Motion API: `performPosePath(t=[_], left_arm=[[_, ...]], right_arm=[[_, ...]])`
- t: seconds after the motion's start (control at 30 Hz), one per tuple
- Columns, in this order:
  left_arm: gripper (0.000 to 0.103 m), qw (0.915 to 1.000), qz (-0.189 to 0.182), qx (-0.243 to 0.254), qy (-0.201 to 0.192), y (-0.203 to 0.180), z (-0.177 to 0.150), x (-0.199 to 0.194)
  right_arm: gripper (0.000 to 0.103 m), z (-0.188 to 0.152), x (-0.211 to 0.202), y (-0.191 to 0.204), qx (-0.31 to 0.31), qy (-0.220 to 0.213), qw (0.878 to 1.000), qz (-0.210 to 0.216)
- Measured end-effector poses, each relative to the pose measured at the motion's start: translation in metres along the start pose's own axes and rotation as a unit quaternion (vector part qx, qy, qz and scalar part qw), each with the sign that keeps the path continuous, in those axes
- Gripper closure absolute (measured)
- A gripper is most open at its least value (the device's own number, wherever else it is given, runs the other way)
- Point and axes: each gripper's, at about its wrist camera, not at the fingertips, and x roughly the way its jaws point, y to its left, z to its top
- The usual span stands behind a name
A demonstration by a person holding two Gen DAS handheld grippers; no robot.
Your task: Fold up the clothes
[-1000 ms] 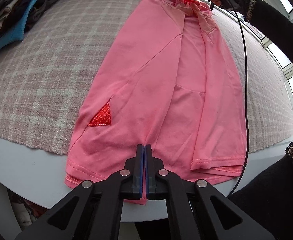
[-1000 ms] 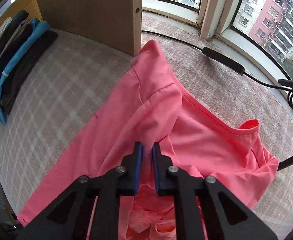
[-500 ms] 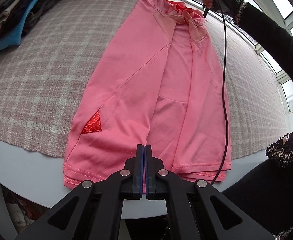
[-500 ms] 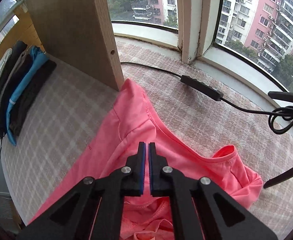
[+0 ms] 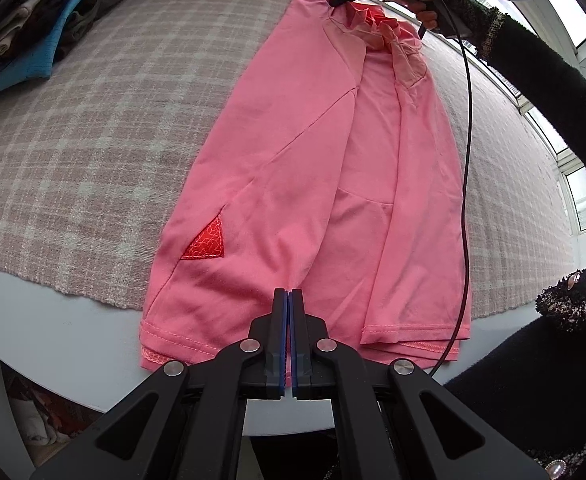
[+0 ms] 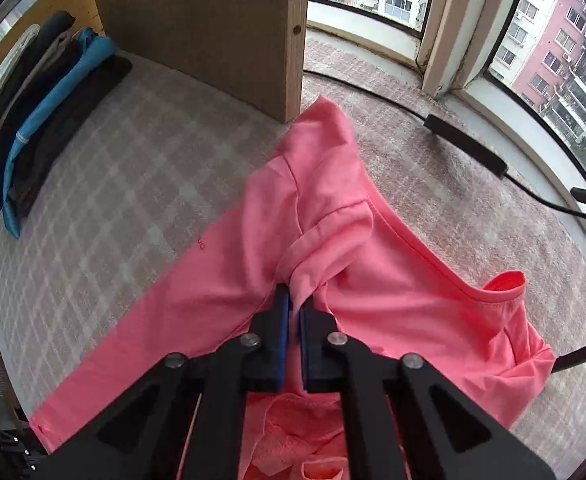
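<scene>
The thin, floppy pink jersey T-shirt (image 5: 293, 168) sags easily; left tool (image 5: 291, 312) pinches its hem, right tool (image 6: 295, 308) its shoulder fold.

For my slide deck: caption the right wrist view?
Right gripper pinches a fold of the pink shirt near its collar.

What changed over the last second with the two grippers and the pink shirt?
The right gripper regripped: its jaws, slightly apart around a shoulder fold a second ago, lifted clear and shut, and are now pinched on that fold of the pink shirt. The left gripper stayed clamped on the hem. The shirt's folded layout and the stacked clothes are unchanged.
</scene>
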Motion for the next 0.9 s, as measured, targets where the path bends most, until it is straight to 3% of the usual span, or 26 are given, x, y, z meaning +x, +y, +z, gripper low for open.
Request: performPosePath(t=[0.17, 0.27, 0.4, 0.47, 0.5, 0.57, 0.67, 0.8, 0.87, 0.9], left_arm=[[0.103, 0.9996, -0.017, 0.018, -0.012, -0.013, 0.004, -0.005], [0.103, 0.9991, -0.035, 0.020, 0.011, -0.017, 0.002, 0.011], [0.102, 0.9990, -0.017, 0.018, 0.038, -0.013, -0.006, 0.004], [0.091, 0.9998, -0.013, -0.001, 0.018, 0.001, -0.013, -0.018], [0.083, 0.9999, -0.001, -0.014, 0.008, 0.012, -0.017, -0.027], [0.081, 0.9989, 0.023, -0.041, -0.009, 0.034, -0.023, -0.044], [0.081, 0.9969, 0.042, -0.066, -0.008, 0.061, -0.017, -0.038], [0.075, 0.9987, 0.024, -0.044, 0.004, 0.058, -0.001, -0.014], [0.082, 0.9993, 0.025, -0.024, 0.015, 0.048, 0.003, -0.001], [0.101, 0.9994, 0.028, -0.016, 0.015, 0.045, 0.003, 0.001]], right_arm=[[0.100, 0.008, -0.002, -0.010, 0.018, -0.015, 1.000, -0.014], [0.099, 0.007, 0.008, -0.009, 0.004, -0.002, 1.000, -0.028], [0.094, 0.006, 0.004, -0.007, 0.002, 0.011, 1.000, -0.026], [0.083, 0.004, -0.013, -0.007, 0.003, -0.006, 1.000, -0.023], [0.083, 0.002, -0.022, -0.005, 0.003, -0.016, 1.000, -0.019], [0.082, -0.003, -0.038, -0.002, 0.001, -0.033, 0.999, -0.010], [0.082, -0.012, -0.044, 0.013, -0.031, -0.029, 0.999, -0.014], [0.082, -0.003, -0.042, 0.018, -0.038, -0.033, 0.998, -0.030], [0.082, 0.009, -0.042, 0.010, -0.018, -0.037, 0.999, -0.020], [0.082, 0.016, -0.041, 0.006, -0.009, -0.040, 0.999, -0.016]])
